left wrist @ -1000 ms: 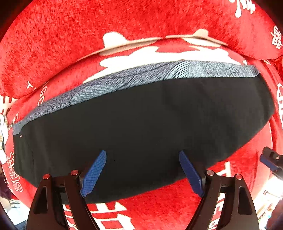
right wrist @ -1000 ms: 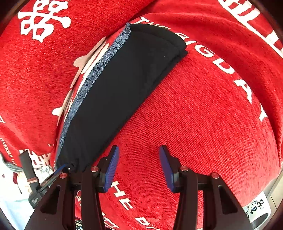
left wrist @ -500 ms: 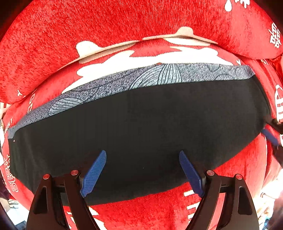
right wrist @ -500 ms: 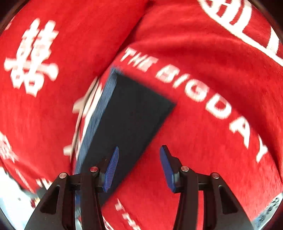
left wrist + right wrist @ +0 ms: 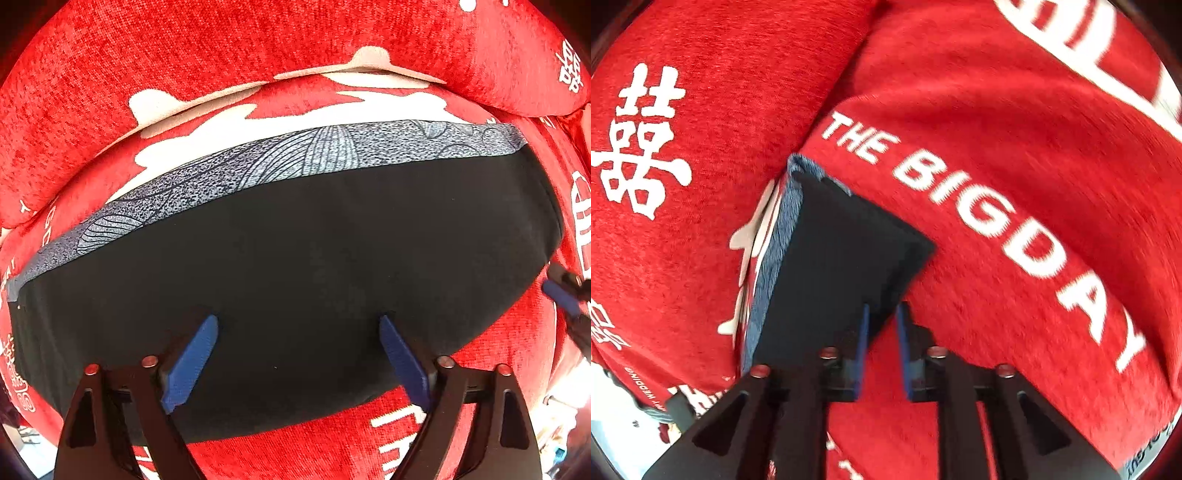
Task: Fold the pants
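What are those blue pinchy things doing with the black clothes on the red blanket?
A person is folding a pair of black pants using a pincher tool in each hand. The pants lie folded into a long flat strip on a red blanket with white writing, a grey patterned band along one side. The left gripper hangs over the middle of the pants, its jaws opening wide and holding nothing. The right gripper is at one end, jaws narrow but opening, right at the pants' edge without pinching it.
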`<action>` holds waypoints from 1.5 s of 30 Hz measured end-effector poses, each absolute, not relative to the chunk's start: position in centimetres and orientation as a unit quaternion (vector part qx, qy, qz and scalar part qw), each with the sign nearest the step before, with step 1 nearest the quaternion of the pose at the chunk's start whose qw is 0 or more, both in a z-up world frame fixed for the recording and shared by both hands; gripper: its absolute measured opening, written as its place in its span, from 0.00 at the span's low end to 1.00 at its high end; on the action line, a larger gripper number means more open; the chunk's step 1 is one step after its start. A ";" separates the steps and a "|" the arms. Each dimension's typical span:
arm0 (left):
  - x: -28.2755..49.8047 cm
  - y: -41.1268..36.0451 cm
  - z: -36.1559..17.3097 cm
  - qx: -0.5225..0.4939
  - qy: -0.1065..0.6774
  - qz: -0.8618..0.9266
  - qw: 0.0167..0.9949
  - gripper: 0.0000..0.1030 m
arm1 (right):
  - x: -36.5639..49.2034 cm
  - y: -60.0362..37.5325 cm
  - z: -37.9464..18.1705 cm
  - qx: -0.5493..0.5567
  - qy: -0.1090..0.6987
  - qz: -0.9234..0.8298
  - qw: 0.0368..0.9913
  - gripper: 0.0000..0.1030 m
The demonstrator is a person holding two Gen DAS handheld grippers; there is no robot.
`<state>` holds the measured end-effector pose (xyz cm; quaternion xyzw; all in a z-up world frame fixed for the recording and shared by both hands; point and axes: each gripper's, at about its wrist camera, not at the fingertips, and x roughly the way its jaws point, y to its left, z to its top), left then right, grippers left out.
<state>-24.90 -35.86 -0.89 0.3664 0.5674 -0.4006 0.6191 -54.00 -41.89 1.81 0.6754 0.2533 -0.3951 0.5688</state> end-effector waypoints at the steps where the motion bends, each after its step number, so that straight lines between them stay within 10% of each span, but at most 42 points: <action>1: -24.8 -35.8 -0.9 0.364 0.570 -0.401 0.618 0.89 | -54.0 -41.3 1.9 0.680 0.254 -0.384 0.570 0.26; 5: -24.8 -35.7 -0.9 0.363 0.570 -0.400 0.619 0.89 | -53.2 -39.6 2.1 0.679 0.267 -0.359 0.582 0.43; 35: -25.5 -35.6 -0.6 0.371 0.556 -0.411 0.620 0.90 | -51.7 -42.9 -0.6 0.710 0.086 -0.361 0.598 0.53; 38: -25.6 -36.3 1.3 0.357 0.543 -0.425 0.631 0.72 | -51.1 -43.6 -1.0 0.730 0.104 -0.347 0.579 0.16; 45: -25.7 -39.9 1.2 0.333 0.538 -0.432 0.643 0.72 | -49.7 -43.6 4.1 0.685 0.109 -0.295 0.657 0.13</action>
